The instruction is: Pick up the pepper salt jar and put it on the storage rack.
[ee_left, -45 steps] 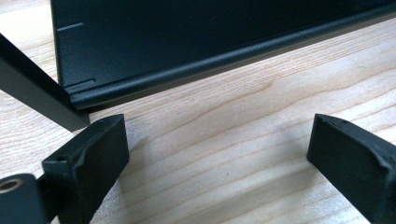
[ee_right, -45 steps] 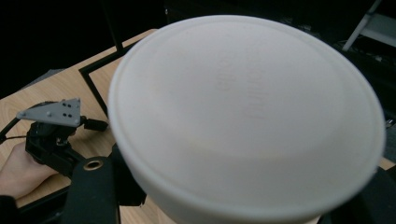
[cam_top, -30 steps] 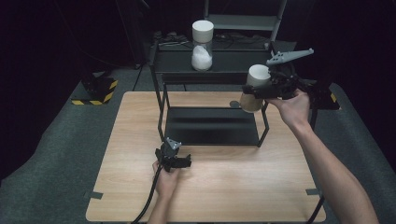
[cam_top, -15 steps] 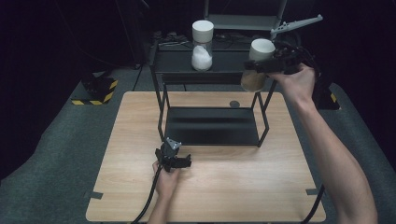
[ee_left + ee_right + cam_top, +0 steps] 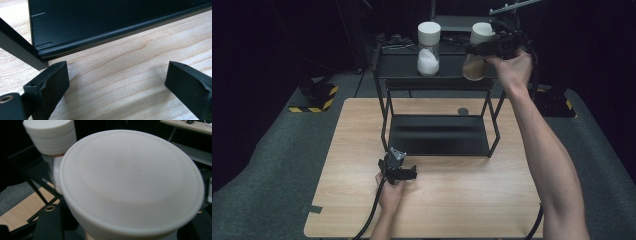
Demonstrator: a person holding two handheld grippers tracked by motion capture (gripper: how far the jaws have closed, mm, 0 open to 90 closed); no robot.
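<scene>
From the high view we see a light wooden table [image 5: 362, 150] on grey carpet, the room beyond it dark. A black two-tier rack [image 5: 437, 135] stands at the table's far half. On its top shelf sits a jar of white powder [image 5: 428, 49] with a white lid. To that jar's right, the right gripper [image 5: 482, 48] holds a jar of brown powder [image 5: 475, 59] at top-shelf height, tilted slightly; we cannot tell whether its base touches the shelf. The left gripper [image 5: 404, 173] rests low on the table, just before the rack's lower shelf. A yellow-and-black striped block [image 5: 314, 97] lies on the floor to the left.

From the left gripper view we see what the high view cannot: its jaws stand wide apart over bare wood grain, the lower shelf's edge [image 5: 120, 32] close ahead.

From the right gripper view we see the brown jar's white lid [image 5: 132, 182] up close, the jaws clamped on the jar below it, and the white-powder jar [image 5: 53, 145] behind.
</scene>
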